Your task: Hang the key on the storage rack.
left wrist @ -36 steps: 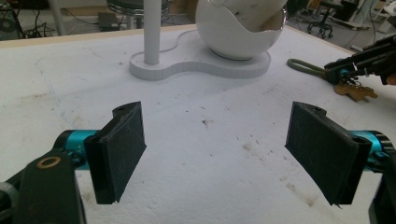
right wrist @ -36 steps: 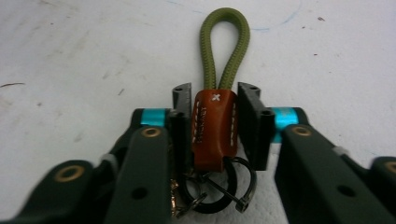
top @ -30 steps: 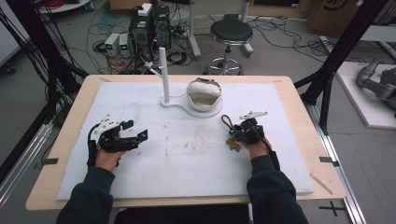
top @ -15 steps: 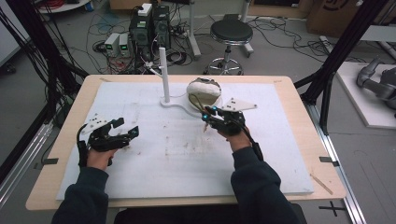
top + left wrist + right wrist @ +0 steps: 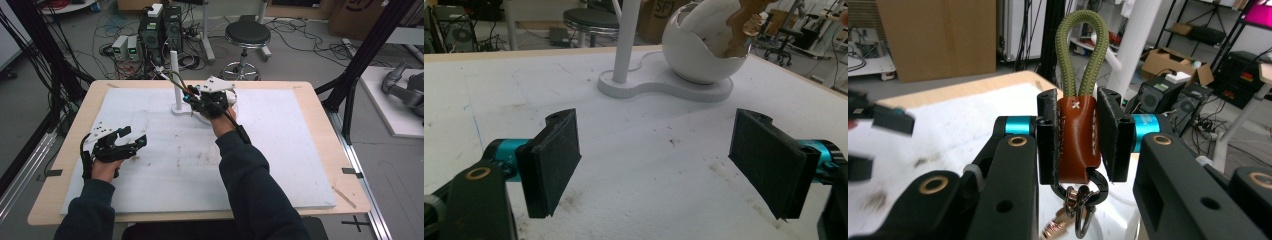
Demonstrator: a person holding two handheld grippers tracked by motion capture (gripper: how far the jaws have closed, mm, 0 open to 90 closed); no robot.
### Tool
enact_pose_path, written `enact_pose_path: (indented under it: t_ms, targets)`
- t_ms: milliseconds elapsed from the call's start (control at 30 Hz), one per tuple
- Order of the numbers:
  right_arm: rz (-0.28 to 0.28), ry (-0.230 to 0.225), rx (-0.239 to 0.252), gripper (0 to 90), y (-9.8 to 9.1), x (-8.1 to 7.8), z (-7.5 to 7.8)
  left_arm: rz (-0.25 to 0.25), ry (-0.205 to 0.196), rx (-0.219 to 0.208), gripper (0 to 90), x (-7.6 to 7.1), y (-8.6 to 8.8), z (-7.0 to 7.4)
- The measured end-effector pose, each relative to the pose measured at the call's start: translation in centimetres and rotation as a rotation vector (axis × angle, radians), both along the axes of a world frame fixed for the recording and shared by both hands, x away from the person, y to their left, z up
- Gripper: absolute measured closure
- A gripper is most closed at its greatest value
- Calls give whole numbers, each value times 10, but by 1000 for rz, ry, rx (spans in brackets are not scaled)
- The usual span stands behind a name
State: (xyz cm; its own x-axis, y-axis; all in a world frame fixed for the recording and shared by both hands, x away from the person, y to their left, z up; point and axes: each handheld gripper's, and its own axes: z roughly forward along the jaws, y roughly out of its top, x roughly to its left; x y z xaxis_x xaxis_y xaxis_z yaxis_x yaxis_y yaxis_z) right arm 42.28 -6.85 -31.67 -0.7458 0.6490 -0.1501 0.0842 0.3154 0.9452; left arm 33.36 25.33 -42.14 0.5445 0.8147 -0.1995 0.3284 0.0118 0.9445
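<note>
My right gripper (image 5: 192, 97) is raised next to the white post (image 5: 174, 75) of a stand, in front of the white bowl (image 5: 231, 102) on the stand's base. It is shut on a keychain (image 5: 1077, 140). The brown leather tab is pinched between the pads, the olive cord loop (image 5: 1082, 50) sticks out above them, and metal rings (image 5: 1079, 210) hang below. In the high view the loop (image 5: 176, 80) reaches toward the post. My left gripper (image 5: 136, 136) rests low over the mat at the left. Its jaws (image 5: 656, 165) are wide apart with nothing between them.
The stand's post (image 5: 626, 45), flat base (image 5: 659, 85) and bowl (image 5: 704, 55) sit at the far middle of the white mat (image 5: 280, 150). A stool (image 5: 247, 35), computers and cables stand beyond the table's far edge.
My right gripper has risen and travelled from the right part of the mat to the far middle beside the post, carrying the keychain. The left gripper has stayed nearly where it was.
</note>
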Motion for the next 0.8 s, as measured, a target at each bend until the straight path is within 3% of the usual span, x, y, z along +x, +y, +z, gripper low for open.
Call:
enact_pose_path:
  t_ms: [33,133,367,500,533,633,800]
  targets:
    - [-11,-12,-32,733,8,5,2,0,2,-1,199,0,0,0]
    - [-46,-12,-61,733,18,13,1,-1,1,-2,201,0,0,0]
    - [-94,6,-144,731,28,28,-7,-2,1,-5,202,0,0,0]
    - [-96,21,-132,684,28,30,-10,-2,2,-9,202,0,0,-1]
    - [-85,38,-114,637,26,30,-9,-3,3,-8,202,0,1,-1]
    - [-79,39,-91,605,23,29,-7,-1,5,-16,202,0,2,-1]
    - [-62,62,-55,548,2,21,-4,3,11,-28,203,0,2,-1]
